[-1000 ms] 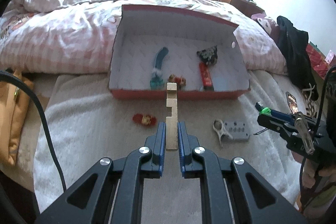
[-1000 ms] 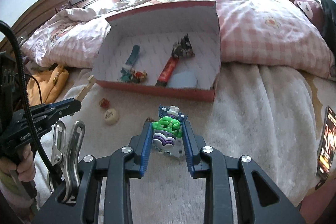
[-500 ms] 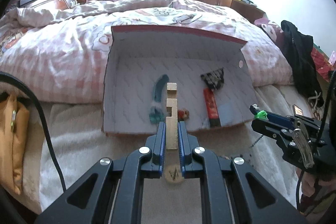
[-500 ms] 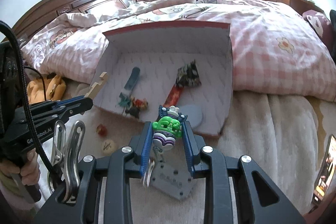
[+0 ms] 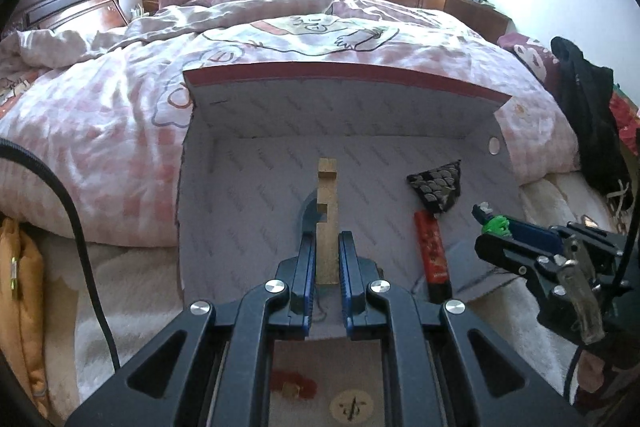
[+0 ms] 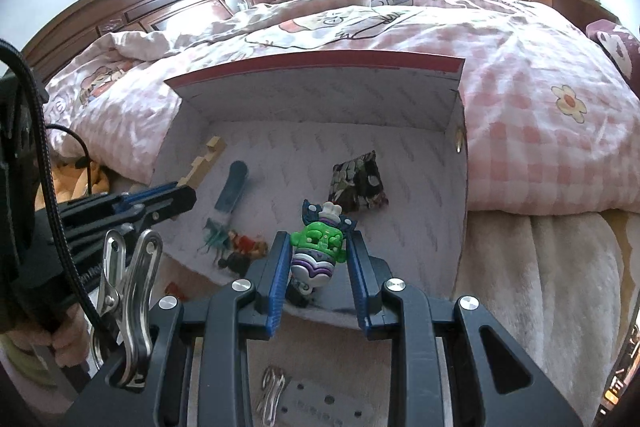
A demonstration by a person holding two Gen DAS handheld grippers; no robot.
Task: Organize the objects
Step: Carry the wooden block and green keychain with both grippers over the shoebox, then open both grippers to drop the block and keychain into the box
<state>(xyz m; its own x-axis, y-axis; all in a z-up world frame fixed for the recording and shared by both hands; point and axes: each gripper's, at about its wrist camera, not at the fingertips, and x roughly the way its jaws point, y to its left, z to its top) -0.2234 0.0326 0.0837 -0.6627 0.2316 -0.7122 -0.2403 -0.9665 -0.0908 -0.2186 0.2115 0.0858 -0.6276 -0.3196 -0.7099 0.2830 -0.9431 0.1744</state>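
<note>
Claws over the box (image 5: 400,83) on the bed, each carrying one item for sorting.

The left claw (image 5: 327,247) clamps a notched wooden block (image 5: 327,211); the right claw (image 6: 318,259) grips a green toy (image 6: 320,239), both poised above the box floor, likely for dropping in.

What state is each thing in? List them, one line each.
left tongs: shut on wooden block
wooden block: held upright over the box
right tongs: shut on green toy
green toy: held over the box
box: open
patterned pouch: lying inside the box
red packet: lying flat inside the box
</note>
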